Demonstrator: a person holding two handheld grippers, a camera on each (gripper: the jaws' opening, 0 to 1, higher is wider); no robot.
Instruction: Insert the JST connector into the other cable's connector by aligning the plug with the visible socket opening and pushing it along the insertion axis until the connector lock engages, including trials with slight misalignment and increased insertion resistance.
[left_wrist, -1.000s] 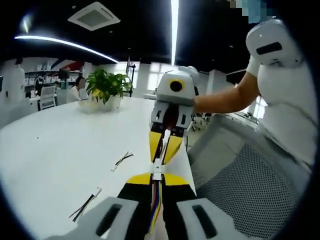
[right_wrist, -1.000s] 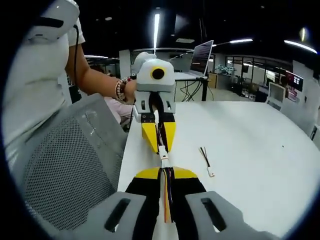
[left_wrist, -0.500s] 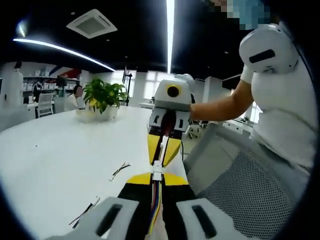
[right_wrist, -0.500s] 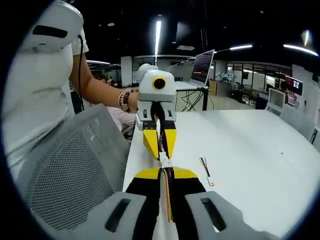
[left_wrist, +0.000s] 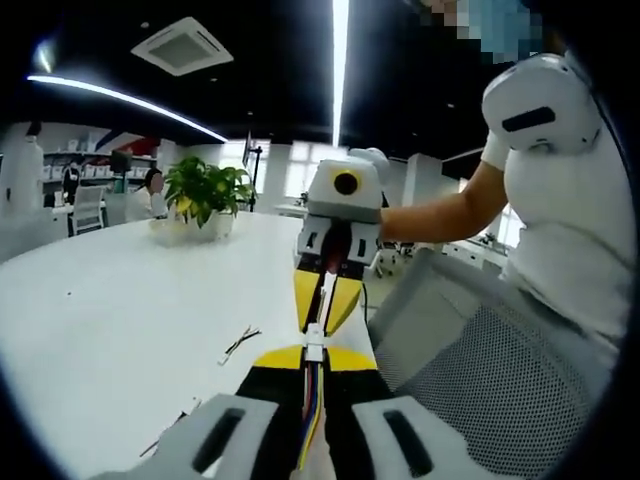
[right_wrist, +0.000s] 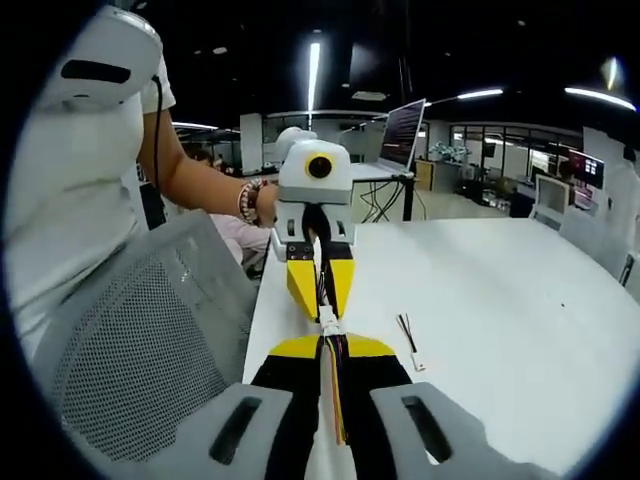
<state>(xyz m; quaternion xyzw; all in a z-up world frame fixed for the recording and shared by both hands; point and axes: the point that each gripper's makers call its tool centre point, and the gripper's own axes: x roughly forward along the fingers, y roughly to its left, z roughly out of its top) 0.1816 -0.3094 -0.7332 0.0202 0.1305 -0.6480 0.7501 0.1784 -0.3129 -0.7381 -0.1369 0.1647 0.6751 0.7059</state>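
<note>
My left tongs (left_wrist: 314, 357) pinch one wired connector (left_wrist: 314, 349), my right tongs (right_wrist: 328, 343) pinch the other connector (right_wrist: 327, 322); tips nose-to-nose, housings touching above the white table (right_wrist: 500, 290).

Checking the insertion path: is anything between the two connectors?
Nothing visible. The white connectors meet tip to tip between the left claw and the right claw, above the table.

left gripper (left_wrist: 314, 352): yellow-black jaws | right gripper (right_wrist: 329, 338): same | person: white short-sleeved shirt (left_wrist: 565, 240), beaded bracelet (right_wrist: 243, 201)
</note>
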